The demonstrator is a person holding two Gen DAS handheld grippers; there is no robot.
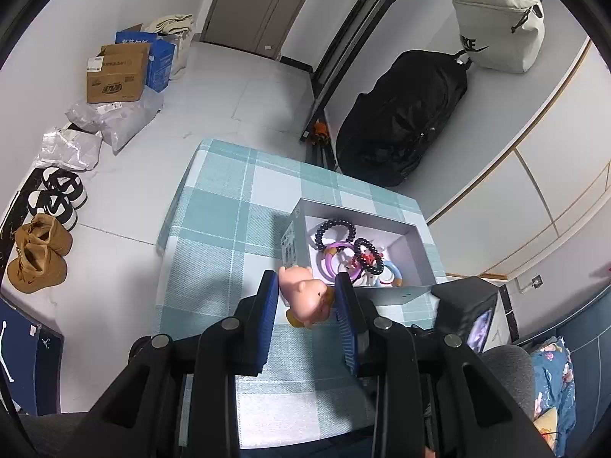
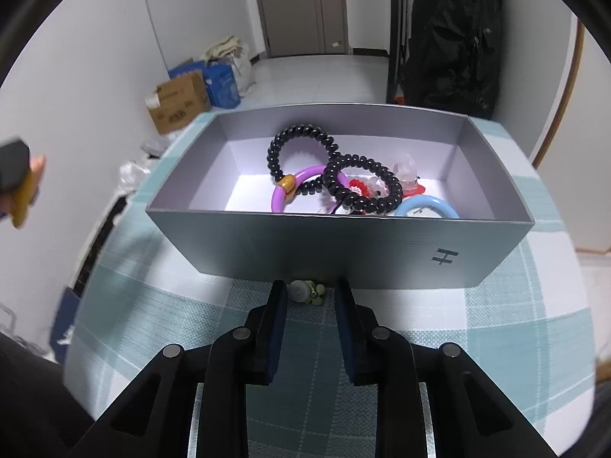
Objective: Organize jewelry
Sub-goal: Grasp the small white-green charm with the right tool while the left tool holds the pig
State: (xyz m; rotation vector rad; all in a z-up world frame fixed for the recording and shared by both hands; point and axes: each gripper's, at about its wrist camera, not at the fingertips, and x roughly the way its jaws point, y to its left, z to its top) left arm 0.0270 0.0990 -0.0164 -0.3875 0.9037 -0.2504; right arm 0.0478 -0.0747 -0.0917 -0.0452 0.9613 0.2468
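Observation:
My left gripper (image 1: 305,292) is shut on a pink pig-shaped toy (image 1: 305,297), held above the checked tablecloth just left of the grey box (image 1: 389,293). The box (image 2: 343,244) holds black coil bracelets (image 2: 301,145), a purple ring (image 2: 282,191), a blue ring (image 2: 425,206) and small red and clear pieces. My right gripper (image 2: 311,297) is open, low over the cloth in front of the box's near wall. A small pale green charm (image 2: 305,291) lies on the cloth between its fingertips, against the box. The left gripper with the toy shows blurred at the right wrist view's left edge (image 2: 19,183).
The table (image 1: 214,221) with a teal checked cloth drops off at its left and far edges. On the floor to the left are shoes (image 1: 38,259), bags and cardboard boxes (image 1: 114,76). A black bag (image 1: 404,122) and a white bag (image 1: 496,26) are at the back right.

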